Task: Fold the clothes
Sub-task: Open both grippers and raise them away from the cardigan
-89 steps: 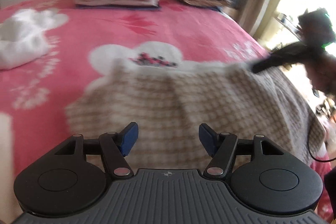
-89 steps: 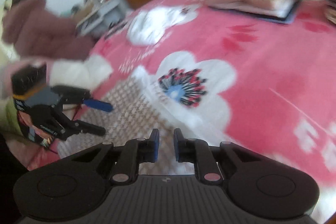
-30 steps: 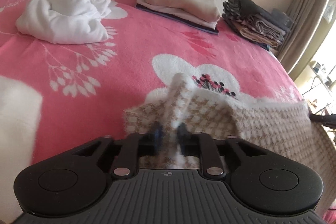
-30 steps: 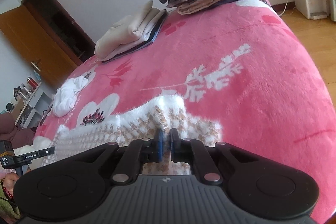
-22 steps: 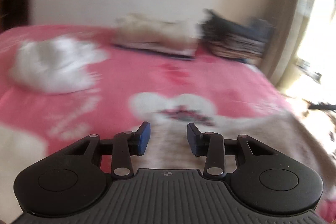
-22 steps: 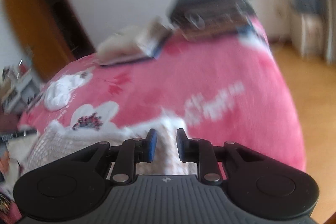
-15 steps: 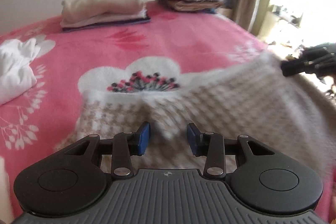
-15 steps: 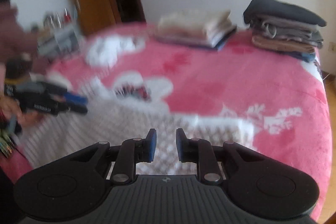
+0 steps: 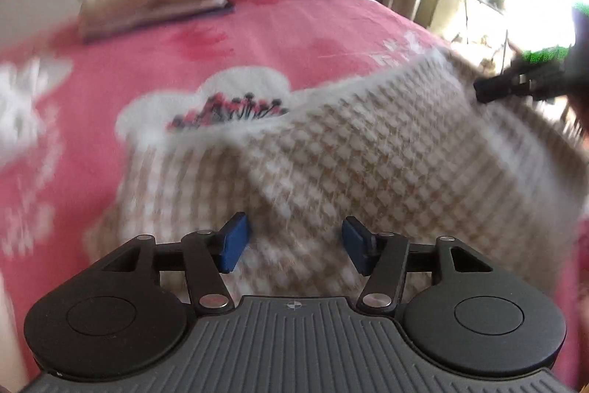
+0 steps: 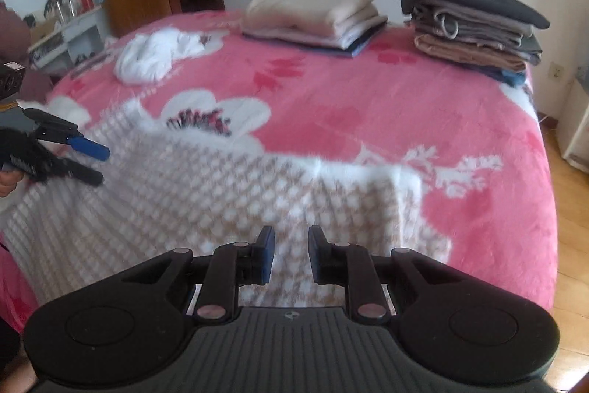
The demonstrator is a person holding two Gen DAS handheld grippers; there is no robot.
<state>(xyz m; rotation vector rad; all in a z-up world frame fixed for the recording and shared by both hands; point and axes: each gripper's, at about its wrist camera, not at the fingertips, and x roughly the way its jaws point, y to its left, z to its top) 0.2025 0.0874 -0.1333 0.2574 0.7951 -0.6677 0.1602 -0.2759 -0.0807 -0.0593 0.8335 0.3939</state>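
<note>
1. Checked garment (image 10: pixel 206 194) lies spread on near edge of pink bedspread (image 10: pixel 368 105).
2. Left gripper (image 9: pixel 292 247): jaws apart, empty, above garment's left part.
3. Right gripper (image 10: pixel 291 255): jaws parted, empty, over garment's right part.

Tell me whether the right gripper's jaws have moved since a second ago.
Yes. The right gripper was shut on the checked garment's edge; now its jaws stand apart, holding nothing.

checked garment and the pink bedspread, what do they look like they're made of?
Checked garment: looks like a thick, fuzzy knit or fleece, matte, in a beige and white houndstooth check with a fluffy white edge; blur keeps the weave unclear.
Pink bedspread: appears to be plush fleece or flannel; a soft nap with a slight sheen, printed with white flowers.
</note>
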